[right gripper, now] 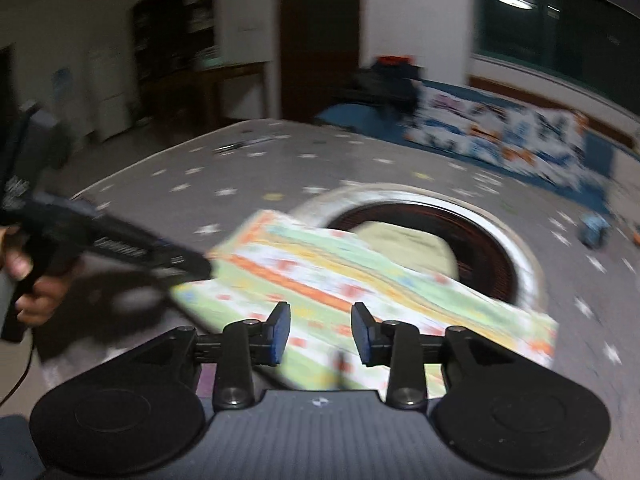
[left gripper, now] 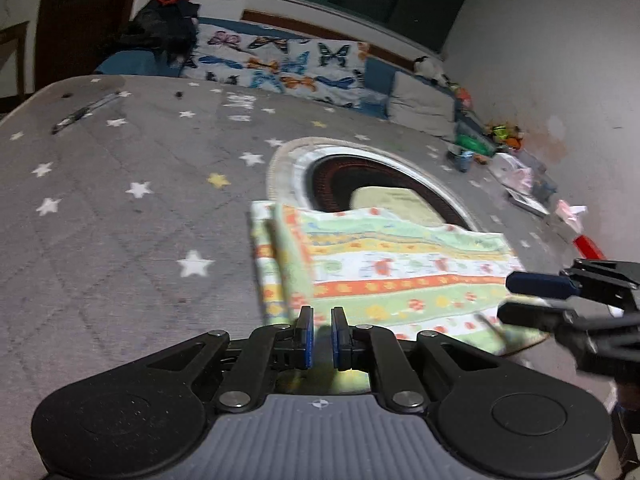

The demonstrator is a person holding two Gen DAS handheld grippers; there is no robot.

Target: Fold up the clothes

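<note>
Lying across a grey star-printed mattress [left gripper: 120,184], the folded cloth [left gripper: 392,276] with its green, orange and white bands sits partly over a round rug [left gripper: 288,152] that has a dark ring and a pale centre.

Farthest left in the left wrist view, a thin dark pen-like object [left gripper: 84,112] rests near the mattress edge, well apart from the cloth. Beyond the mattress a butterfly-print quilt [left gripper: 288,64] lies against the wall, with a dark heap of clothing [left gripper: 168,28] at its left end.

Moving toward the middle, the left gripper [left gripper: 322,338] hovers at the near edge of the cloth. Its blue-padded fingers stand almost together, only a narrow slit between them. A bit of pale green fabric shows in and just behind that slit, but whether the pads pinch it cannot be told. In the right wrist view this same gripper reaches in from the left, held by a hand [right gripper: 28,280], its tip at the cloth's left corner, blurred.

Further right, the right gripper [right gripper: 320,332] hovers over the near right part of the cloth, its fingers apart and nothing between the pads; the cloth shows below the gap. In the left wrist view it enters from the right edge with the two fingers separated, just over the cloth's right corner. Small toys and papers [left gripper: 516,168] are scattered along the wall at far right.
</note>
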